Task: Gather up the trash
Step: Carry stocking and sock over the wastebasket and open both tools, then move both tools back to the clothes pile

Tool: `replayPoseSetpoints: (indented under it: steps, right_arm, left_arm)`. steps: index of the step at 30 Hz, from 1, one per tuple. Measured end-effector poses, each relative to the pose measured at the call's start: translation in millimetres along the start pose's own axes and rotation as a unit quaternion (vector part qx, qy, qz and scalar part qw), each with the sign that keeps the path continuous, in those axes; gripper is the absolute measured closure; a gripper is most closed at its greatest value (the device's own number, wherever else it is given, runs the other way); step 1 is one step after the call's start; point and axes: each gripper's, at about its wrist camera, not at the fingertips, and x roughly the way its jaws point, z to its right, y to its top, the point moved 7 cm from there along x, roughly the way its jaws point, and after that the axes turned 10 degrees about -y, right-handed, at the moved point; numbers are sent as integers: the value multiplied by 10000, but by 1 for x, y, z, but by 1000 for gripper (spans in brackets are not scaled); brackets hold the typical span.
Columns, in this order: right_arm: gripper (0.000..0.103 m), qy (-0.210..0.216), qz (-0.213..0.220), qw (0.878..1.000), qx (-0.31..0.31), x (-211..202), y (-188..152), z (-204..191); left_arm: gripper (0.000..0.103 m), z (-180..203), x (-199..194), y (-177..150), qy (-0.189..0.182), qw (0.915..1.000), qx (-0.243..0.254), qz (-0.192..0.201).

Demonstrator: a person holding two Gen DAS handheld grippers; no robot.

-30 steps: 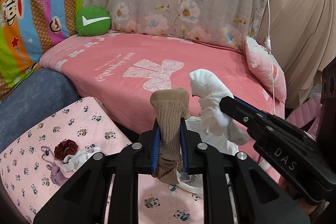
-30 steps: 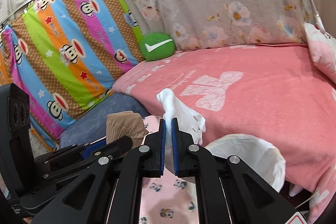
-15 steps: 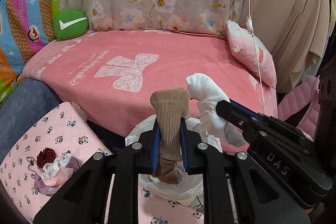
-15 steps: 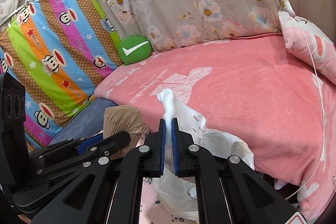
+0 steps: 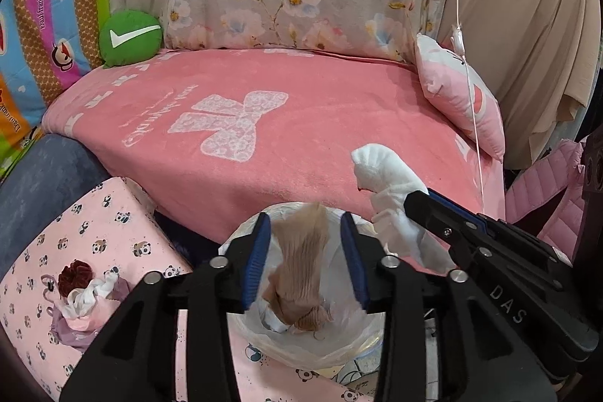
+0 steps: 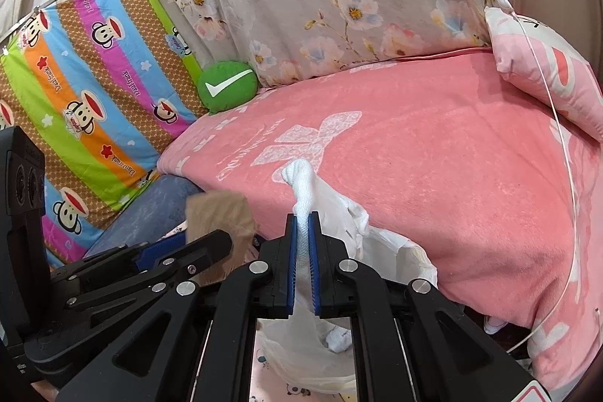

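My left gripper (image 5: 304,225) hangs over the mouth of a white plastic bag (image 5: 339,341), and its jaws are opening. A tan sock (image 5: 301,274) drops blurred between the blue pads, touching neither, its lower end inside the bag. In the right wrist view the same tan sock (image 6: 218,213) shows beside the left gripper (image 6: 211,243). My right gripper (image 6: 302,213) pinches a white sock (image 6: 301,179) that sticks up above its tips, over the bag (image 6: 407,259); its jaws are just beginning to open. From the left view, the right gripper (image 5: 418,198) and white sock (image 5: 388,176) sit to the right.
A bed with a pink blanket (image 5: 264,138) lies behind the bag. On it are a green cushion (image 5: 130,38) and a pink pillow (image 5: 459,100), with a thin white cord (image 5: 471,93) hanging down. A small cloth bundle (image 5: 83,300) rests on panda-print fabric at left.
The left jaws have spread apart and let go of the tan sock, which now falls into the bag. Both grippers came in over the bag. The right gripper still pinches the white sock.
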Motion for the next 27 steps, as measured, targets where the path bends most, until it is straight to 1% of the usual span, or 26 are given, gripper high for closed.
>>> replayPoseSetpoints:
  steps: [1,2,3,4,6,9,20,25,27]
  right_arm:
    - [91,-23,4,10000,-3,0,0,0]
    - [90,-71,23,10000,28,-1,0,1]
    - [90,-73,16,10000,56,0,0,1]
    - [89,-67,7,9999,78,0,-1,1]
    - [89,-70,11,9999,111,-1,-1,2]
    - [86,-54,30,9999,87,-2,0,-1]
    - [86,63,-12,10000,-59,-2,-3,-17]
    - [86,111,-46,9998,-140,-1,-6,-26]
    - [82,145,-58,9997,-173,-1,-8,-31]
  left_arm:
    - [45,-2,-1,0,74,10000,-26,42]
    - [41,-5,-3,1,161,9998,-45,101]
    - [34,-7,-3,1,200,9997,-59,122]
    - [32,-9,-4,1,229,9996,-88,136]
    - [31,-13,-6,1,263,9994,-156,149]
    - [31,-18,-9,2,302,9991,-227,176]
    - [31,-31,-19,-2,385,9983,-366,249]
    - [31,-39,-27,-4,480,9973,-460,318]
    - [31,-44,-30,-5,502,9969,-509,334]
